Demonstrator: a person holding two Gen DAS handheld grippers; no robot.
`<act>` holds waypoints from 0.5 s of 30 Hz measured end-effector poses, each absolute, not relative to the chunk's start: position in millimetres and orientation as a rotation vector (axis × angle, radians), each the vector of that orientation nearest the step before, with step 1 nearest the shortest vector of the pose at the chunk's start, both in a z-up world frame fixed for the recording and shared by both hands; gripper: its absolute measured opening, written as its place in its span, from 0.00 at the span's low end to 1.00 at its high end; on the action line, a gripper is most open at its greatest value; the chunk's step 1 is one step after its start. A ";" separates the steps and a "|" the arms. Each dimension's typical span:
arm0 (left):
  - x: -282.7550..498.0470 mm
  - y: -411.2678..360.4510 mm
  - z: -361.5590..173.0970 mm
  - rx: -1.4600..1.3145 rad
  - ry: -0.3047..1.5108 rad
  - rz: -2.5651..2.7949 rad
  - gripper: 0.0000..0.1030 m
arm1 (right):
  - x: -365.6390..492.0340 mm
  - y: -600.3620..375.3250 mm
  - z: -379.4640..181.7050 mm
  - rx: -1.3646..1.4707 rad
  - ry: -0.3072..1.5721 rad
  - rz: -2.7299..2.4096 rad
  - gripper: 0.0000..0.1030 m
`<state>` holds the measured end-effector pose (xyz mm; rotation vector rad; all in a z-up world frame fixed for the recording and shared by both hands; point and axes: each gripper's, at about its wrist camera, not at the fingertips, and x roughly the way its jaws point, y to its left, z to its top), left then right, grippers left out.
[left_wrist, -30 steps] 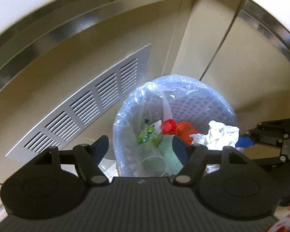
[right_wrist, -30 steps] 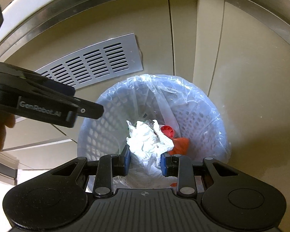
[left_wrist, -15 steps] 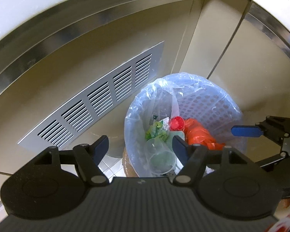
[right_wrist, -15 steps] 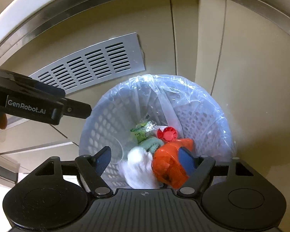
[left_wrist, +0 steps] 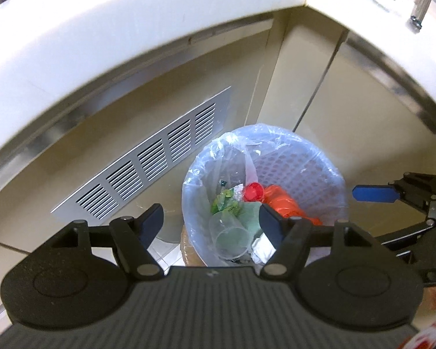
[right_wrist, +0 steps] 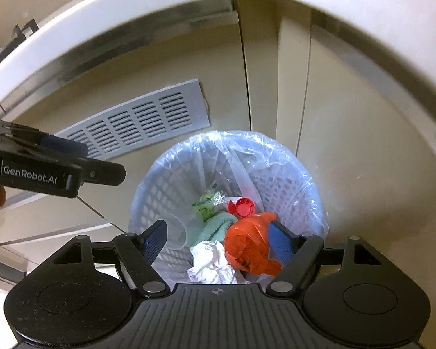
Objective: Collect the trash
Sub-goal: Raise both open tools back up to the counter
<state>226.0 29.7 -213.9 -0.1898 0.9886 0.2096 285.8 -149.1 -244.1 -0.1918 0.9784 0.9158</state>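
I see my right gripper (right_wrist: 216, 240) with fingers spread wide, holding nothing; left gripper (left_wrist: 210, 222) likewise open and empty. The tissue (right_wrist: 210, 263) lies in the bin (right_wrist: 305, 180), lower centre of frame, against beige cabinets (right_wrist: 363, 145) beneath a white desk (left_wrist: 101, 35); a vent (right_wrist: 139, 120) sits upper left.

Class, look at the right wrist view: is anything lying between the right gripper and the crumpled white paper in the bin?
Nothing visible does. The right gripper is open and empty above the lined bin, and the crumpled white paper lies uncovered on top of the trash, beside the orange bag. The bin mouth is open.
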 end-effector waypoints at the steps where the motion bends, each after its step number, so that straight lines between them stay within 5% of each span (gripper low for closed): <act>1: 223.3 28.6 -209.8 -0.190 0.984 0.210 0.67 | 284.0 -150.6 -239.7 -0.189 0.975 0.915 0.74; 15: 190.4 19.0 -129.7 -0.203 0.842 0.196 0.67 | 262.1 -170.2 -138.7 -0.117 0.813 0.911 0.74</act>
